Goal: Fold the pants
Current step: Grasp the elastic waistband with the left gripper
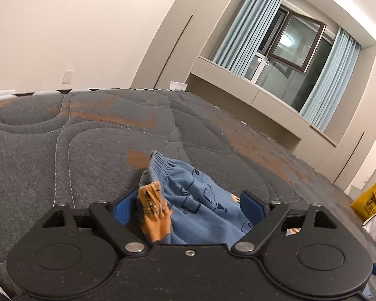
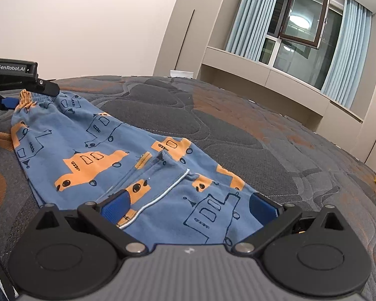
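— Pants (image 2: 117, 155)? Blue, orange trucks, lying on the grey quilted bed (image 2: 238, 115).
— And the grippers?
— Left gripper (image 1: 188, 204) spread wide around the waistband; right gripper (image 2: 190, 207) spread wide over the leg ends, gripping nothing.

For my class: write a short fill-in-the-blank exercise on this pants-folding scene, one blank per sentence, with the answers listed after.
1. The blue pants are printed with orange ____.
2. The pants lie on a grey quilted ____.
3. The left gripper is at the pants' elastic ____.
4. The right gripper has its blue pads spread ____, with pants fabric between them.

Missing words: trucks; mattress; waistband; apart
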Demonstrator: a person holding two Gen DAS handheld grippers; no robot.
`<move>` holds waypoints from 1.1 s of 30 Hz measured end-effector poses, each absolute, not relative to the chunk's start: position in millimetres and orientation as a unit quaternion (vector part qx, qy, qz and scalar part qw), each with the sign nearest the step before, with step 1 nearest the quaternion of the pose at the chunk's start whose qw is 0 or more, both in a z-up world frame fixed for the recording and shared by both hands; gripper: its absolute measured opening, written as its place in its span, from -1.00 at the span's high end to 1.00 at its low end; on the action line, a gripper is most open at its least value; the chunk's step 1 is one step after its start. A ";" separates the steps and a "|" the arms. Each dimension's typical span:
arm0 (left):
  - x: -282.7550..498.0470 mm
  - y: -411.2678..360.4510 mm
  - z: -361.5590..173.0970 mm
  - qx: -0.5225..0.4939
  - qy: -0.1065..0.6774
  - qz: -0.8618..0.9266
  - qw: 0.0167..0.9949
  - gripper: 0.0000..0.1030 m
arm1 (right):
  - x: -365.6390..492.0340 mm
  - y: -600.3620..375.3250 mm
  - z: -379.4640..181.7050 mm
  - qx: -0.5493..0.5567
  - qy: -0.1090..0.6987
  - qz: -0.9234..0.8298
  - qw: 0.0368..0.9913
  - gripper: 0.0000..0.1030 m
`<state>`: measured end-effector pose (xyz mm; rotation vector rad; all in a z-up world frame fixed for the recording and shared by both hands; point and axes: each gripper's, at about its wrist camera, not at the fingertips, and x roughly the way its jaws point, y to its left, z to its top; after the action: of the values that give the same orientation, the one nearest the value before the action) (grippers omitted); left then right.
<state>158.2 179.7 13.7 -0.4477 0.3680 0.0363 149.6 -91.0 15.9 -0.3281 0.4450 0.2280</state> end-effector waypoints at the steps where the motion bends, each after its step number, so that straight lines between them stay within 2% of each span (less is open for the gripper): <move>1: 159.1 177.4 14.1 -0.216 0.183 0.022 0.959 -0.73 | 149.8 -90.9 15.9 -0.161 0.220 0.112 0.956 -1.00; 5: 161.1 183.2 11.7 -0.236 0.197 0.027 0.951 -0.84 | 151.3 -91.2 16.0 -0.156 0.222 0.114 0.956 -1.00; 10: 161.9 199.4 5.1 -0.277 0.198 0.013 0.940 -0.83 | 152.1 -92.6 16.3 -0.150 0.224 0.116 0.956 -1.00; 26: 160.4 197.5 5.7 -0.276 0.198 0.021 0.940 -0.82 | 154.5 -95.1 15.8 -0.133 0.229 0.120 0.957 -1.00; 27: 160.3 197.0 6.6 -0.274 0.200 0.023 0.940 -0.79 | 154.5 -95.1 15.8 -0.133 0.229 0.120 0.957 -1.00; 30: 159.9 197.7 9.2 -0.273 0.205 0.037 0.939 -0.46 | 154.3 -95.4 15.8 -0.134 0.229 0.120 0.957 -1.00; 32: 159.6 202.2 9.1 -0.283 0.207 0.045 0.935 -0.10 | 154.0 -95.3 16.0 -0.134 0.228 0.119 0.957 -1.00; 33: 159.6 204.1 8.9 -0.286 0.208 0.050 0.934 -0.01 | 153.8 -94.9 16.3 -0.134 0.228 0.119 0.957 -1.00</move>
<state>159.6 204.1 8.9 -0.5858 0.4260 0.1024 153.8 -94.9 16.3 -0.2728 0.4617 0.2409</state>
